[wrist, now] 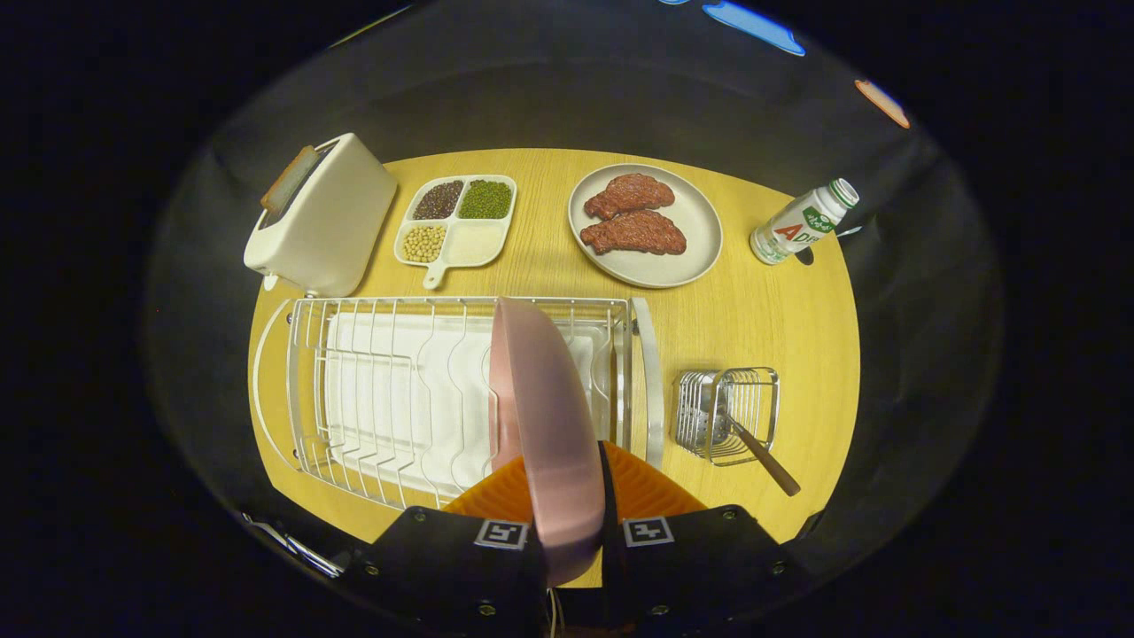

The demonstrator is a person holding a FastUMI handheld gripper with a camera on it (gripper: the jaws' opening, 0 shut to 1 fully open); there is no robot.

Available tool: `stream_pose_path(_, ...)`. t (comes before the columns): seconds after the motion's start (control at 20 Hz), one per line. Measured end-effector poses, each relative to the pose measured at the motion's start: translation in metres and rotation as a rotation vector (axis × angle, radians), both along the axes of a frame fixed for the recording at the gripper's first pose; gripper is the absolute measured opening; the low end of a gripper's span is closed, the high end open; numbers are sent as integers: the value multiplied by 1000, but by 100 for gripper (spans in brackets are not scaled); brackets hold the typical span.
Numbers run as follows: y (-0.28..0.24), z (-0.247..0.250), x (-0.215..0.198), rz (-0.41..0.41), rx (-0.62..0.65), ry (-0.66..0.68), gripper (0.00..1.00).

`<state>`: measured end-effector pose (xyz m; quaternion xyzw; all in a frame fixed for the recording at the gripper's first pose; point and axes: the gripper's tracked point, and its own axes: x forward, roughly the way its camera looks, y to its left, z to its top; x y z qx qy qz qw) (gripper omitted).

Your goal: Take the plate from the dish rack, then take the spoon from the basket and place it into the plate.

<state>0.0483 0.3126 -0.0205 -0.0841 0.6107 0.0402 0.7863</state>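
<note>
- Wooden table [762, 328], round and pale yellow, sits in front of you inside a dark booth; everything below rests on it.
- Nearest to you, your gripper [567, 523] is clamped on the pink plate [549, 425] — one finger presses on each face, and the plate stands on edge between them, running straight ahead.
- Just ahead and under the plate is the white wire dish rack [390, 390]. From this angle you cannot tell whether the plate's far edge has left the rack's slots.
- To do this step well, lift straight up along the plate's own plane until it is free of the wires, then swing it away; a sideways twist could catch a wire and drag the rack.
- To the right of the rack, just beside it, stands a small wire basket [728, 412] with the spoon [740, 434] inside, its wooden handle sticking out toward you.
- Bare table lies between the basket and the far items — a likely place to set the plate flat.
- Farther back, from left to right: a white toaster [323, 217], a divided tray of beans [456, 221], a plate with two steaks [645, 226], and a small bottle [802, 221].
</note>
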Motion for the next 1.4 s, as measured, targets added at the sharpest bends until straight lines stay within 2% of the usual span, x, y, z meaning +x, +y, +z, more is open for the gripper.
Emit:
stream_pose_path(0.15,-6,16,14,34,-75,-38,25)
stream_pose_path(0.35,0,62,26,48,-35,-99,25)
stream_pose_path(0.55,-8,79,13,35,26,-121,25)
stream_pose_path(1.15,-53,84,-102,-49,305,-94,25)
stream_pose_path(1.4,-57,51,-167,-72,501,-66,24)
